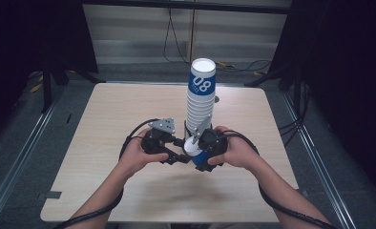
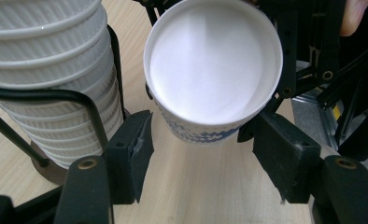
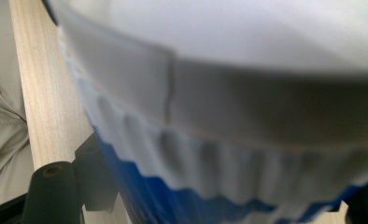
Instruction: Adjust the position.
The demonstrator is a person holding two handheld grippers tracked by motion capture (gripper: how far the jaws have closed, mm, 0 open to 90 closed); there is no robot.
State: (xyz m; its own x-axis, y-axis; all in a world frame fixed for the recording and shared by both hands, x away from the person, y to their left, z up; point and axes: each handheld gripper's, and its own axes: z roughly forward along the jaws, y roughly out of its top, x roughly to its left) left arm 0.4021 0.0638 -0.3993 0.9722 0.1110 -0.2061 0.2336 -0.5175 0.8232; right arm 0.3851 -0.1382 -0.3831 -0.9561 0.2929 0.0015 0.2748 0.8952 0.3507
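A tall stack of upturned white paper cups (image 1: 200,102), topped by a blue cup marked 08, stands at the table's middle; its ribbed side is close by in the left gripper view (image 2: 46,79). My right gripper (image 1: 209,151) is shut on a single blue-and-white cup (image 1: 195,151) lying sideways, just in front of the stack's foot. That cup (image 3: 229,140) sits very close and blurred between the right gripper's (image 3: 229,191) jaws. Its round white end (image 2: 215,70) faces my left gripper (image 2: 205,154), which is open, with a jaw on either side of the cup. The left gripper (image 1: 176,153) meets it from the left.
The light wooden table (image 1: 119,114) has free room to the left, right and front of the hands. A dark round base (image 2: 44,170) and black wire (image 2: 79,100) sit at the stack's foot. Cables trail from both grippers; the floor (image 1: 315,143) shows rails and wires.
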